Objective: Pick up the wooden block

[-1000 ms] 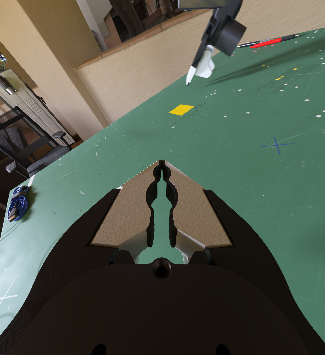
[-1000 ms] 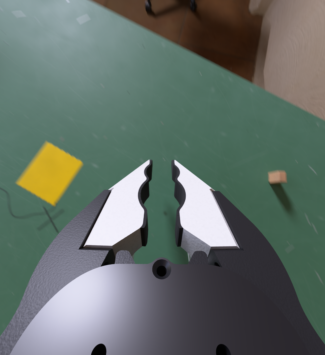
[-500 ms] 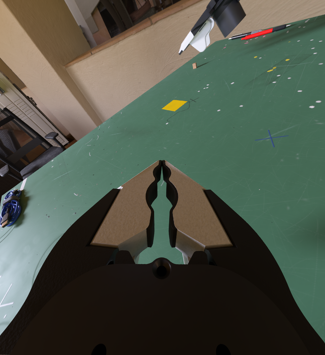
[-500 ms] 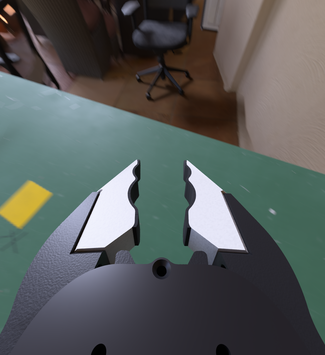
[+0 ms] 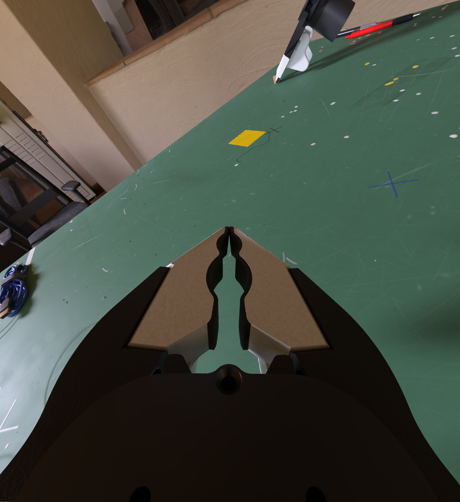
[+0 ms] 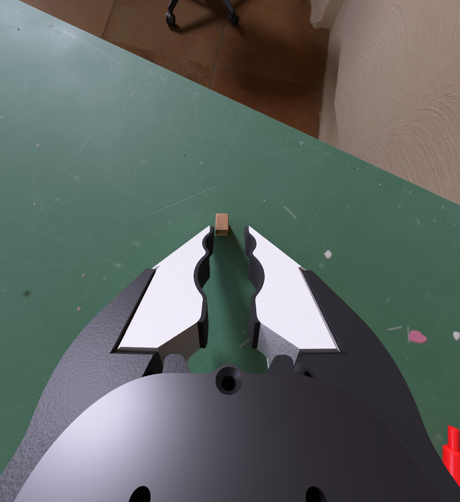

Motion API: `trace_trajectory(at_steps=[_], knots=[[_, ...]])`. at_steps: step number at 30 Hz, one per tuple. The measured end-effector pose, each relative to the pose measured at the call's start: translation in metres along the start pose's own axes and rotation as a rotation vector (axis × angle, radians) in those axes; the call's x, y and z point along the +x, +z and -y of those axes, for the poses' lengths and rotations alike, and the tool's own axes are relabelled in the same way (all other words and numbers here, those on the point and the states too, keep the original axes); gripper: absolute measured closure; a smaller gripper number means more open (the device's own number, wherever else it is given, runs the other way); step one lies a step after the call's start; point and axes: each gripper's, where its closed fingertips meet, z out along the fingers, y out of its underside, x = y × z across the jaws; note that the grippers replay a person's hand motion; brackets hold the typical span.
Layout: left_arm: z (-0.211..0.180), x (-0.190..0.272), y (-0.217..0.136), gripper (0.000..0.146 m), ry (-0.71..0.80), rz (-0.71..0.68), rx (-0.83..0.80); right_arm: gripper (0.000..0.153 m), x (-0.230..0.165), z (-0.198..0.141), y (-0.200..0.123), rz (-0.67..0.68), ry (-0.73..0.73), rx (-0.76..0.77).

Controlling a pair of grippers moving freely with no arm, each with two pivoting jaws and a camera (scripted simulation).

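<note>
The small wooden block (image 6: 221, 224) lies on the green table near its far edge. My right gripper (image 6: 229, 231) is open, and the block sits just past the tips, close to the left fingertip (image 6: 209, 233). In the left wrist view the right gripper (image 5: 277, 79) stands far off with its tip low at the table, and a sliver of the block (image 5: 274, 79) shows beside it. My left gripper (image 5: 229, 228) is shut and empty, above the middle of the table.
A yellow patch (image 5: 246, 137) and a blue cross mark (image 5: 392, 184) lie on the table (image 5: 332, 244). Red and black pens (image 5: 378, 25) lie at the far right; a red pen (image 6: 456, 464) shows near my right gripper. A blue cable coil (image 5: 11, 292) lies at the left edge. The table edge (image 6: 250, 100) and a wall (image 6: 413, 95) are beyond the block.
My right gripper has tilted down and come in low over the table, so the block now sits just past its open tips. The left gripper has stayed shut with only a slight shift.
</note>
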Motion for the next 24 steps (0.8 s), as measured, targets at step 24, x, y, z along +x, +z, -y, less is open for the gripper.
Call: trace_trajectory(at_steps=[24], knots=[[0.007,0.005,-0.003,0.146,-0.038,-0.033,0.026,0.145,-0.165,0.033,-0.152,0.386,-0.187,0.467]])
